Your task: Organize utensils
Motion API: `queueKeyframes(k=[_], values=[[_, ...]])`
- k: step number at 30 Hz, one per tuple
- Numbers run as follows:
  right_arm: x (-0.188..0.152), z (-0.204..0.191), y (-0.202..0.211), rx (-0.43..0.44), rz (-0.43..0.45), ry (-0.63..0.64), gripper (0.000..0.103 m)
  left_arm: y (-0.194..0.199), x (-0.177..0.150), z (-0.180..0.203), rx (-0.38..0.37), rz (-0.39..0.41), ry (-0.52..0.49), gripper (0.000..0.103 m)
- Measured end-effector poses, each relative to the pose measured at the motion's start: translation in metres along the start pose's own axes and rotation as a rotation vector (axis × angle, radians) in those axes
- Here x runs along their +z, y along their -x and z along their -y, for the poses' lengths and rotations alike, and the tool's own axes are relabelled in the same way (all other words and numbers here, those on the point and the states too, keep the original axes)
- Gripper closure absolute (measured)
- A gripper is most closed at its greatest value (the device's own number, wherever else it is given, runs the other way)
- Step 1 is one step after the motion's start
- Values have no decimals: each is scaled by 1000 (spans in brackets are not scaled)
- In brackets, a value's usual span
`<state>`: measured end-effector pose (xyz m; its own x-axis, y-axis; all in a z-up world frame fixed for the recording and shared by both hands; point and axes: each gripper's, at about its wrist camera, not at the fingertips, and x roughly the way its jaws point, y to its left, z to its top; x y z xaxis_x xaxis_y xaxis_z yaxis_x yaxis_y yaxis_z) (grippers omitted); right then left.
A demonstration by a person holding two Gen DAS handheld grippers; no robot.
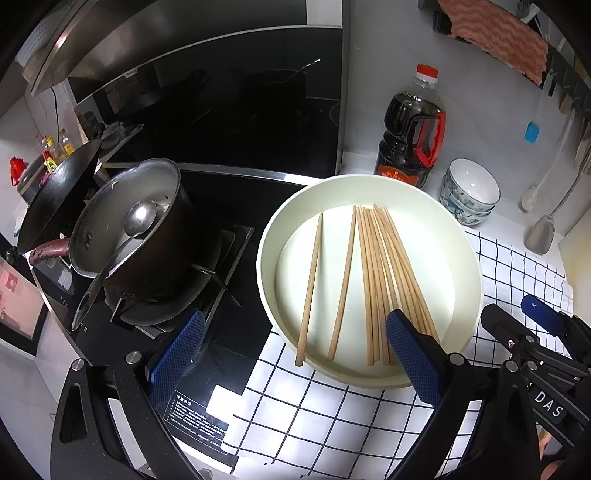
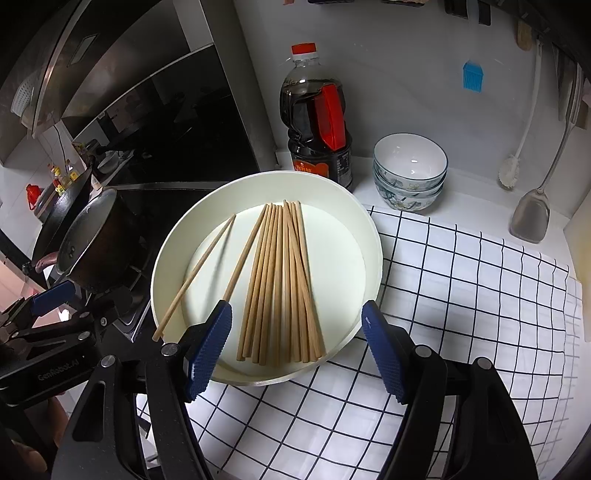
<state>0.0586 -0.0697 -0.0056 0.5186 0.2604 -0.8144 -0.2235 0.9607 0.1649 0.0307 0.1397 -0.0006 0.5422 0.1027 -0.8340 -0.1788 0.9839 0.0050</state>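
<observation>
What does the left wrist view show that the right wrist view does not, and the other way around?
Only the left wrist view shows the ladle inside the pot, and a pink cloth hanging on the wall at top right.

Only the right wrist view shows the checked cloth stretching far to the right, and the brush head beside the spatula.

Both views share the white tray with loose chopsticks, the dark sauce bottle, the stacked bowls, the pot, and both open hand-held grippers: left, right.
</observation>
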Motion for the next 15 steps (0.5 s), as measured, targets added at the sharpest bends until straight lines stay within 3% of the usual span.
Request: queueKeyframes(k=[15], values=[[-1, -1, 1, -2, 1, 2, 33, -1, -1, 1, 10, -1, -13, 6]])
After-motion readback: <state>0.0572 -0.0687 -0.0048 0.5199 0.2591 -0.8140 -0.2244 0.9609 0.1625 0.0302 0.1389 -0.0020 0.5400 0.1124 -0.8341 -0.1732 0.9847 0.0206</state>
